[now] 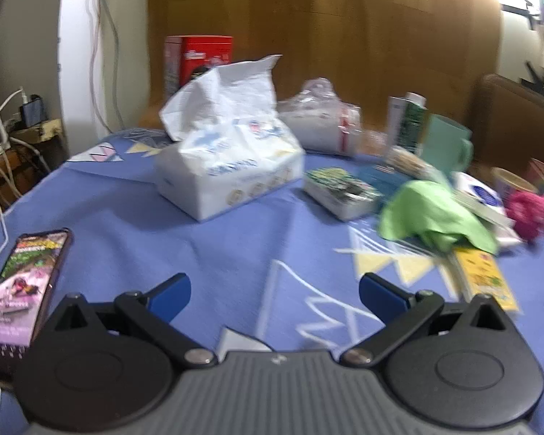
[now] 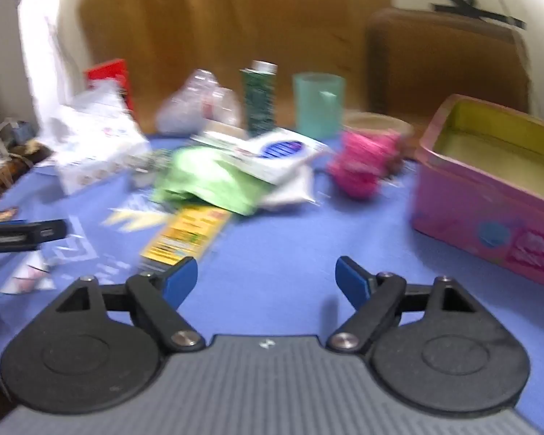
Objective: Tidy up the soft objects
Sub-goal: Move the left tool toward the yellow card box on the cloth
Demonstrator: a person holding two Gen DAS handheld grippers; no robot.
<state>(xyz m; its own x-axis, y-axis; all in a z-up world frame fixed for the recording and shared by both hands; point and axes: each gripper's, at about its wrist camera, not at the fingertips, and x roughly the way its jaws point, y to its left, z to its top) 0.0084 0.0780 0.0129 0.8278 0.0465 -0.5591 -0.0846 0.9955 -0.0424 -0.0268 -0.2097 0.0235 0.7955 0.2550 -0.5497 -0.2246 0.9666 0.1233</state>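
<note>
- Blue patterned tablecloth (image 1: 134, 217) carries our clutter, brown furniture behind.
- At left we see a phone (image 1: 25, 282), then the tissue pack (image 1: 232, 166); its print blurs beyond reading.
- Our left gripper (image 1: 275, 291) hovers wide, holding nothing.
- Mid-table lies the green cloth (image 2: 206, 181), touching packets we could drag along.
- Our right gripper (image 2: 266, 278) gapes, unladen.
- Rightward sit the pink fluffy thing (image 2: 362, 166) and the pink tin (image 2: 489, 195); no label reads.

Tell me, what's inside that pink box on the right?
The pink box is open, showing a bare yellowish lining along its far wall and floor. Its near wall hides the front part of the floor, so something low there can't be ruled out.
</note>
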